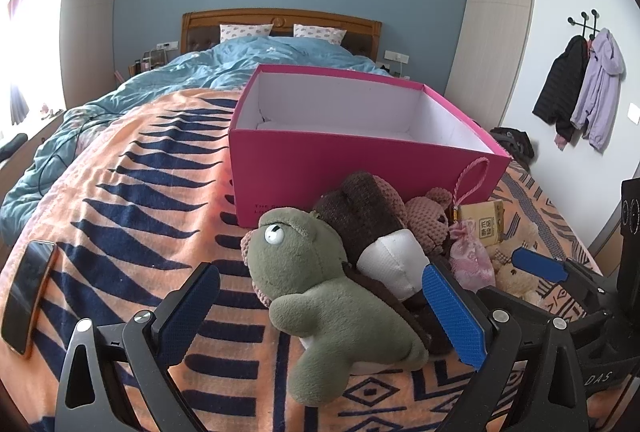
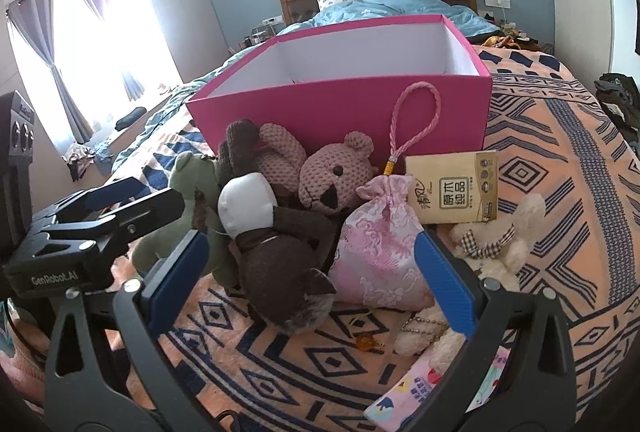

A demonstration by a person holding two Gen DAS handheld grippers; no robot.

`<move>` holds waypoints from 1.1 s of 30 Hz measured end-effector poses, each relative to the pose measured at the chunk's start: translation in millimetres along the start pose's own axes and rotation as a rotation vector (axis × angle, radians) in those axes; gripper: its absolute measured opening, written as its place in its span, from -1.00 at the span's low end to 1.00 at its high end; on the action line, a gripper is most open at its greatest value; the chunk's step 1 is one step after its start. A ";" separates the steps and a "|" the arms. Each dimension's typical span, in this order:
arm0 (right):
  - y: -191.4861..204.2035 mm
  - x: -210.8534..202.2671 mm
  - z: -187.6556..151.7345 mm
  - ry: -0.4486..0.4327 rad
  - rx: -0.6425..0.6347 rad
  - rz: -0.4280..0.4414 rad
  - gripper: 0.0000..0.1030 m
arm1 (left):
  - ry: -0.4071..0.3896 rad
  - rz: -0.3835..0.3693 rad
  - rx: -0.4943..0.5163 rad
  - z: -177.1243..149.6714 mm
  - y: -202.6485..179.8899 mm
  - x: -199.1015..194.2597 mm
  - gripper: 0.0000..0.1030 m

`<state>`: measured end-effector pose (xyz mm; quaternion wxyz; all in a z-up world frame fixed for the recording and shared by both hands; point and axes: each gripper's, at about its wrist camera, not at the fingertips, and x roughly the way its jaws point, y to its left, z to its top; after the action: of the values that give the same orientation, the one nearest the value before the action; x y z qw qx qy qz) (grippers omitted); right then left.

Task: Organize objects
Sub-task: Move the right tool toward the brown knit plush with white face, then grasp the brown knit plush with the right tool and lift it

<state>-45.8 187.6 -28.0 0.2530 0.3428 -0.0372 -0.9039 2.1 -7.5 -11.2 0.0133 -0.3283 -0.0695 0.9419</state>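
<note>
Two claws are gaping wide: left claw (image 1: 320, 306) straddling the soft, light green plush (image 1: 320, 296); right claw (image 2: 310, 274) facing the slippery satin pouch (image 2: 380, 256) — pinching mid-body looks best.

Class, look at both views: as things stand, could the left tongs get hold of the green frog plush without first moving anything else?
Probably yes. The left tongs are open with the green frog plush lying between their pads, on top of the pile, nothing covering it. The brown plush leans against it behind.

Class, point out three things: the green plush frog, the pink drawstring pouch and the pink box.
green plush frog (image 1: 316, 296), left wrist view, on its body.
pink drawstring pouch (image 2: 380, 252), right wrist view, on its belly.
pink box (image 2: 340, 104), right wrist view, on its front wall.
</note>
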 end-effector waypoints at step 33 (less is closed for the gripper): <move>8.6 40.2 -20.0 0.165 -0.062 0.090 0.07 | 0.025 0.016 0.004 0.4 14.7 10.8 0.99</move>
<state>-54.9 162.9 -65.4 0.3060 0.4060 -0.0037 -0.8611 -6.3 -21.4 -19.6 0.0072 -0.3406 -0.0650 0.9379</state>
